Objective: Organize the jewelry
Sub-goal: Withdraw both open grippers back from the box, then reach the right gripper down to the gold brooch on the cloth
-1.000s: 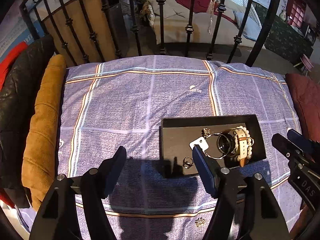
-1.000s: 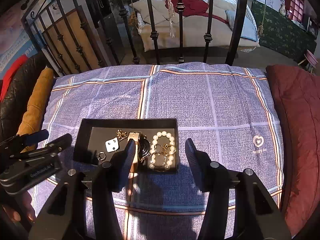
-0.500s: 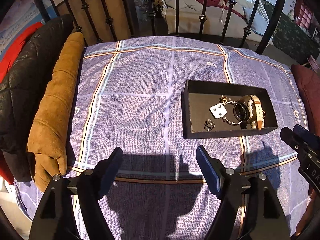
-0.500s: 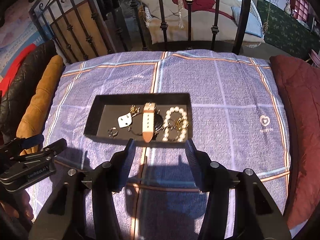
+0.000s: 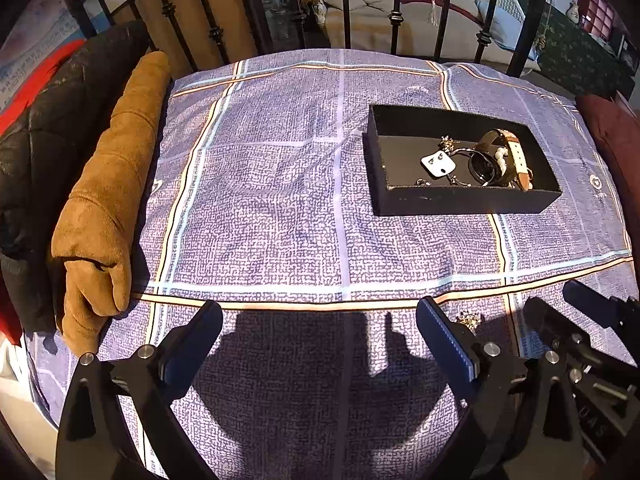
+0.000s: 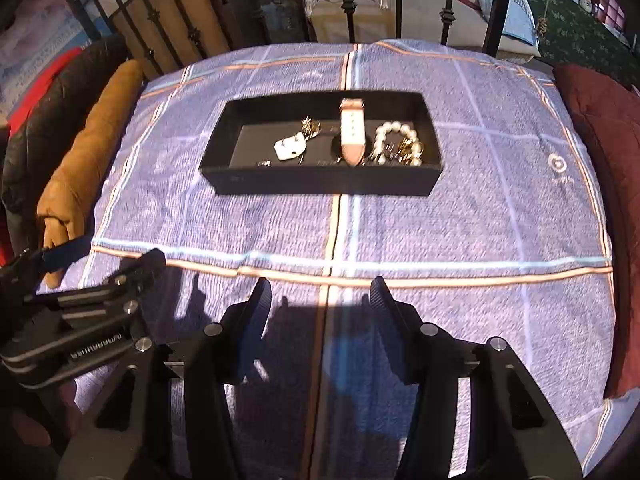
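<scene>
A black tray (image 5: 460,202) sits on the purple checked cloth (image 5: 280,184), ahead and to the right of my left gripper (image 5: 320,312). It holds a white-strapped watch (image 6: 352,132), a pearl bracelet (image 6: 396,140), a white earring card (image 6: 290,148) and small gold pieces. My left gripper's jaws are opening wide with nothing between them. A small gold piece (image 5: 470,320) lies on the cloth beside its right finger. My right gripper (image 6: 320,288) hangs over the near cloth, straight before the tray (image 6: 320,188), jaws apart and empty. Each gripper shows in the other's view, the right gripper (image 5: 554,300) and the left gripper (image 6: 116,256).
A brown cushion (image 5: 104,200) and a black quilted jacket (image 5: 52,140) lie along the left edge of the cloth. A dark red cushion (image 6: 600,160) borders the right side. A black iron railing (image 5: 396,12) stands behind the far edge.
Both grippers have drawn back from the tray toward the near edge, so the tray now lies farther ahead. The left jaws have spread wider. The right jaws keep the same gap.
</scene>
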Tool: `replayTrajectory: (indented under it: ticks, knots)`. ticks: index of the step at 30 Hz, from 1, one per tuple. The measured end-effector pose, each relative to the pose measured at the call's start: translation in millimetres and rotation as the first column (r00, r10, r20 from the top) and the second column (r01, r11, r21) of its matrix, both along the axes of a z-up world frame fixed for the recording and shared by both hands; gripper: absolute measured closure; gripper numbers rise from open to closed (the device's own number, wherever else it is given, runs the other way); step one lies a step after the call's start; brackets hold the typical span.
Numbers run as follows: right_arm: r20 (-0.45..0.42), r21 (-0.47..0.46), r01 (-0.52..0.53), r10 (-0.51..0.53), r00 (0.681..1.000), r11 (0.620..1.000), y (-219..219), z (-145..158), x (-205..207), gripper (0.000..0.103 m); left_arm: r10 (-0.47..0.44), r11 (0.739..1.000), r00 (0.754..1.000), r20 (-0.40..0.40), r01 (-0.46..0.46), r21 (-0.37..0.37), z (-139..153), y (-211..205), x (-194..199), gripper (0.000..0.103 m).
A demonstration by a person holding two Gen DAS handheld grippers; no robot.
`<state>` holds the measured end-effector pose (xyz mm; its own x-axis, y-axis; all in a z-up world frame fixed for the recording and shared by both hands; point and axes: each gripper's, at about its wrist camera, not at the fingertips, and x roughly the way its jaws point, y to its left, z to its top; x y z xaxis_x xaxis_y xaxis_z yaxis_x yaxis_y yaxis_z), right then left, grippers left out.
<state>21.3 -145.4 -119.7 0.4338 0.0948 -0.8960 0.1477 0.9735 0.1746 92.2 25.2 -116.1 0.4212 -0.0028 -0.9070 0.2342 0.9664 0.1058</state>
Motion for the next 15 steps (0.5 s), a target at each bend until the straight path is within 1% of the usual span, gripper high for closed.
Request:
replayTrajectory:
  ticks: [2,4,6,10,13,15]
  knots:
    - [-0.010,0.000,-0.008,0.008,1.000,1.000,7.8,-5.0,-2.5,0.051,0.015,1.000,1.000,-0.018,-0.015,-0.001,-4.6,5.4,0.8,0.008]
    - [-0.009,-0.005,-0.011,0.011,1.000,1.000,13.9,-7.3,-4.3,0.051,0.027,0.999,0.999,-0.031,-0.028,-0.021,-8.3,10.9,0.9,0.008]
    - [-0.016,-0.006,-0.015,0.015,1.000,1.000,18.7,-10.1,-3.7,0.051,0.036,0.999,0.999,-0.040,-0.037,-0.025,-11.1,14.3,0.7,0.008]
    - [-0.010,-0.020,-0.017,0.016,1.000,1.000,27.6,-12.9,-0.6,0.051,0.047,0.999,0.998,-0.042,-0.048,-0.014,-15.1,18.4,2.8,0.008]
    - [-0.011,-0.013,-0.013,0.013,1.000,1.000,31.7,-15.3,2.8,0.051,0.049,0.998,0.998,-0.045,-0.050,-0.025,-18.2,23.5,6.5,0.008]
    - [-0.009,-0.020,-0.019,0.019,1.000,1.000,36.1,-16.1,3.7,0.051,0.044,0.999,0.998,-0.042,-0.045,-0.020,-20.7,26.7,7.2,0.008]
